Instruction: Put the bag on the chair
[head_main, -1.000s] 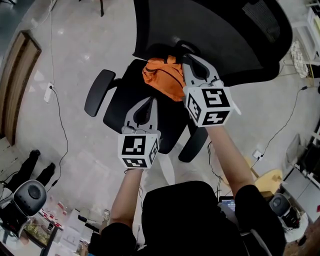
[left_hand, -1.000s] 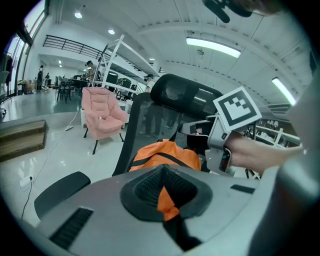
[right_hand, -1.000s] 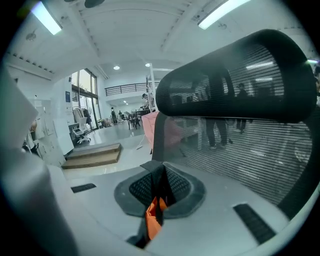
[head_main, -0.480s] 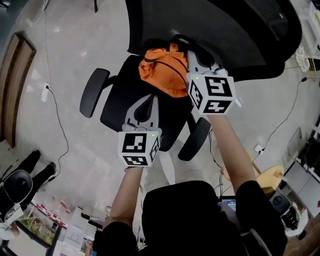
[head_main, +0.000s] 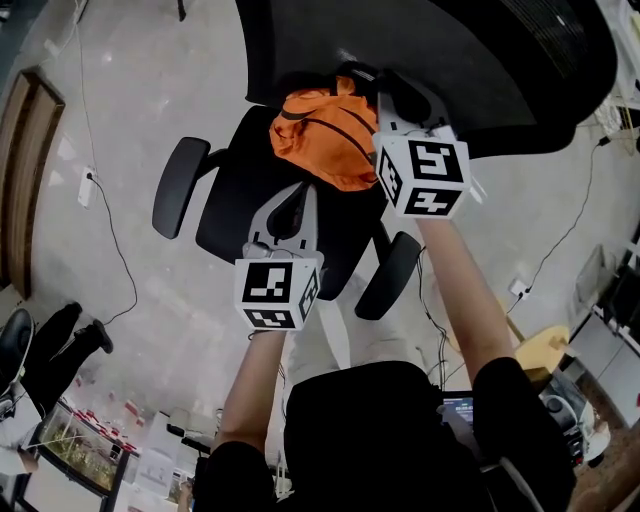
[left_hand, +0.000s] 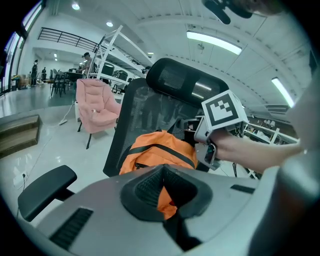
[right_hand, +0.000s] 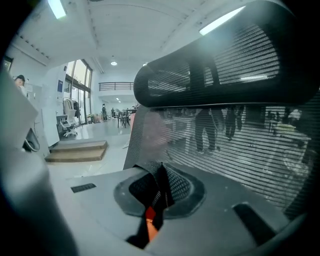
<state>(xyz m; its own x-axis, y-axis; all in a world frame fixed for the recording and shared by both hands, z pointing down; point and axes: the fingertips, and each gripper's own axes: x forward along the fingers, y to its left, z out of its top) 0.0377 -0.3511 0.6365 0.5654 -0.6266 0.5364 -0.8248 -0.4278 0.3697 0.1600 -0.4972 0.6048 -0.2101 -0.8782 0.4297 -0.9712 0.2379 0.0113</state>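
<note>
Two pinches hold the bag (head_main: 325, 135): right hand-held gripper (head_main: 385, 85) on its strap (right_hand: 159, 195), left hand-held gripper (head_main: 303, 190) on orange fabric. It has sunk lower against the chair (head_main: 245, 190) back, seemingly close to resting on the seat

The bag (head_main: 320, 135) is over the rear of the chair (head_main: 250, 210) seat, against the backrest (head_main: 450, 60). The right gripper (head_main: 388, 88) is at the bag's right side, just before the backrest, with a bit of the bag between its jaws. The left gripper (head_main: 300, 192) is over the seat's front, before the bag and apart from it. The left armrest (head_main: 178, 185) and right armrest (head_main: 390, 275) flank the seat. A cable (head_main: 112, 235) lies on the floor (head_main: 180, 320) left of the chair.
</note>
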